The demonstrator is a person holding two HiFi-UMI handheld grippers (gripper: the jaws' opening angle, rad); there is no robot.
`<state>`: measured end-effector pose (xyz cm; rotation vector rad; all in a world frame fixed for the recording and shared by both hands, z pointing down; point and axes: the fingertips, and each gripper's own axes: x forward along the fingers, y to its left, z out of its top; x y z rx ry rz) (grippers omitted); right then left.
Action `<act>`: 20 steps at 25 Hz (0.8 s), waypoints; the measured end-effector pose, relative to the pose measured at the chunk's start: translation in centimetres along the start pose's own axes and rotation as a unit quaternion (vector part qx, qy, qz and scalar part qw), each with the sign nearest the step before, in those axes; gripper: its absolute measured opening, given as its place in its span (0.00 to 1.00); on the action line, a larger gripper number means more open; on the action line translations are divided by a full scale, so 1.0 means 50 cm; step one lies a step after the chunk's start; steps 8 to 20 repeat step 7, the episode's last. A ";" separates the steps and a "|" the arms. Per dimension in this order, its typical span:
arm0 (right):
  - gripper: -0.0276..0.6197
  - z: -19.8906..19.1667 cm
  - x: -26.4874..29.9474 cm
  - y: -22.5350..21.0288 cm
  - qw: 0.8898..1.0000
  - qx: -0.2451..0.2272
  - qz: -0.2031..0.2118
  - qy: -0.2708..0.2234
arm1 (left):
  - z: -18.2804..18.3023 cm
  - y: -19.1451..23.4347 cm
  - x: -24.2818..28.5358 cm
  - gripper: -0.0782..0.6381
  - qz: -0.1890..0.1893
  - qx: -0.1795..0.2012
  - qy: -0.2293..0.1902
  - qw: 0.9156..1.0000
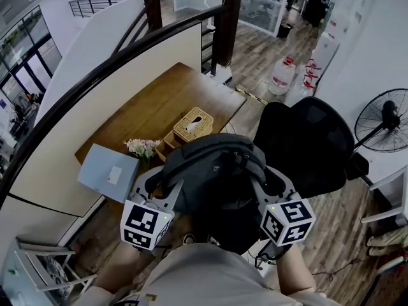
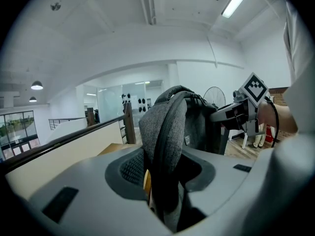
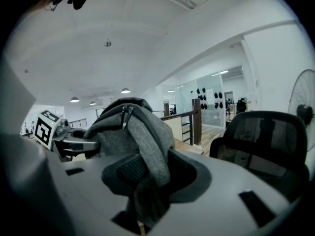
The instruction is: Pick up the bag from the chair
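A dark grey backpack (image 1: 213, 171) hangs in the air between both grippers, in front of the black mesh office chair (image 1: 312, 139). My left gripper (image 1: 159, 193) is shut on the bag's left strap. In the left gripper view the grey fabric (image 2: 165, 132) runs down between the jaws of that gripper (image 2: 162, 173). My right gripper (image 1: 271, 183) is shut on the bag's right side. The right gripper view shows the grey fabric (image 3: 140, 127) pinched in the right gripper (image 3: 147, 178), with the chair (image 3: 268, 136) behind it. I cannot see the chair's seat under the bag.
A wooden table (image 1: 153, 107) ahead carries a wicker tissue box (image 1: 193, 125), flowers (image 1: 143, 147) and a light blue flat box (image 1: 108, 173). A dark curved railing (image 1: 127, 50) runs behind it. A standing fan (image 1: 386, 120) is at right, water bottles (image 1: 284, 75) beyond.
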<state>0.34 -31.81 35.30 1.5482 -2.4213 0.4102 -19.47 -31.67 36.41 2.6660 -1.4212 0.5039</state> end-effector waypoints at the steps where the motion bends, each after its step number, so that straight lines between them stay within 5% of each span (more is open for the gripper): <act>1: 0.27 0.000 0.001 0.000 1.000 0.000 0.000 0.000 | 0.000 0.001 0.000 0.31 -0.001 0.000 0.001 1.000; 20: 0.27 -0.002 -0.004 0.000 1.000 0.004 0.000 0.005 | 0.002 0.001 0.003 0.31 -0.008 0.002 0.005 1.000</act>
